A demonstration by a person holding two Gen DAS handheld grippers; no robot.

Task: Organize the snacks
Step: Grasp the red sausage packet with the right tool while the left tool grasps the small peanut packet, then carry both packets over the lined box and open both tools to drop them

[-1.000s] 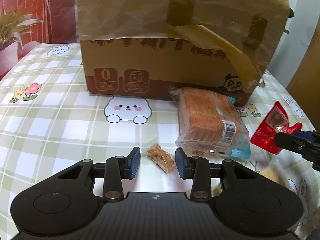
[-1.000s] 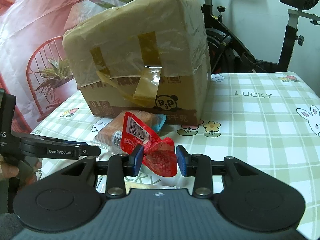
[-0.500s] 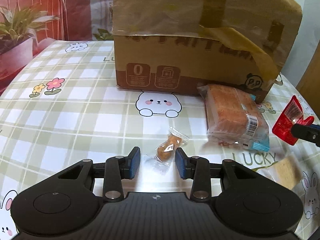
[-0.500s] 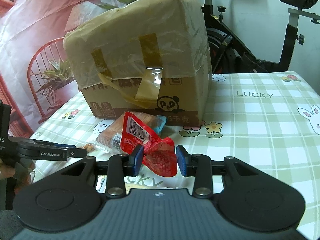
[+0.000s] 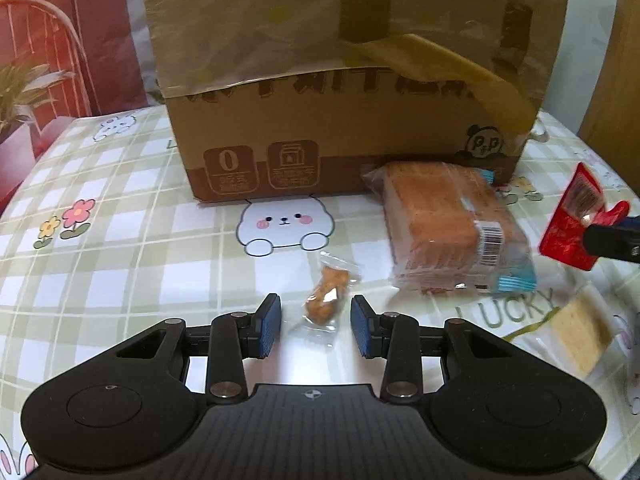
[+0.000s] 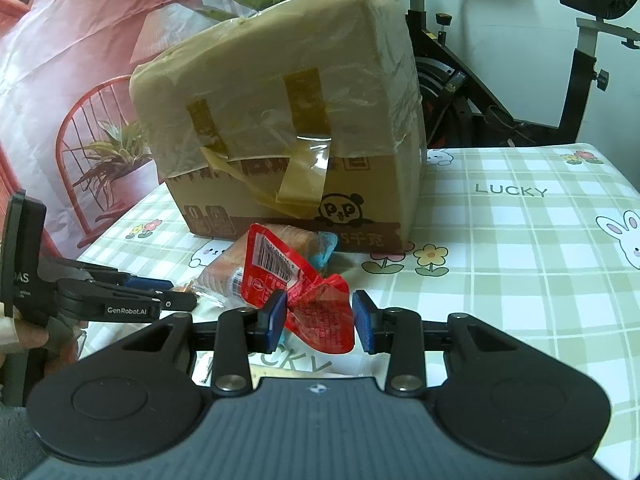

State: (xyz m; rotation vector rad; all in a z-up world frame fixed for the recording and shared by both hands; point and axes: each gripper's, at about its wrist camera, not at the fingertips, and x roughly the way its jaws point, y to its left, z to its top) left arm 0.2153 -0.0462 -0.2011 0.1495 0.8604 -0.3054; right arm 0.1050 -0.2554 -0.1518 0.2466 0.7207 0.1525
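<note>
Two handheld grippers work over a table point(image 5: 120, 264) covered in a green and white checked cloth printed with rabbits and flowers.

The left gripper point(image 5: 316, 326) points down at the cloth with its blue-padded fingers point(image 5: 269, 326) parted and released. A small clear-wrapped fried snack point(image 5: 327, 296) lies on the cloth just ahead of and between the fingertips; neither pad touches it. Ahead and to the right of these fingers lies a clear bag of sliced bread point(image 5: 448, 232), its far end against the base of a large taped cardboard box point(image 5: 320, 80). Further right, a pale wafer-like packet point(image 5: 580, 332) lies near the table edge.

The right gripper point(image 6: 320, 320) holds a crumpled red snack packet point(image 6: 308, 304) between its blue pads, raised above the cloth; the left pad presses the wrapper, and the right pad sits at its edge. Beyond these fingers stand the bread bag point(image 6: 224, 276) and the box point(image 6: 280, 120). To the left of them the left gripper point(image 6: 168, 300) reaches in sideways. An exercise bike point(image 6: 520, 60) stands behind the table.
</note>
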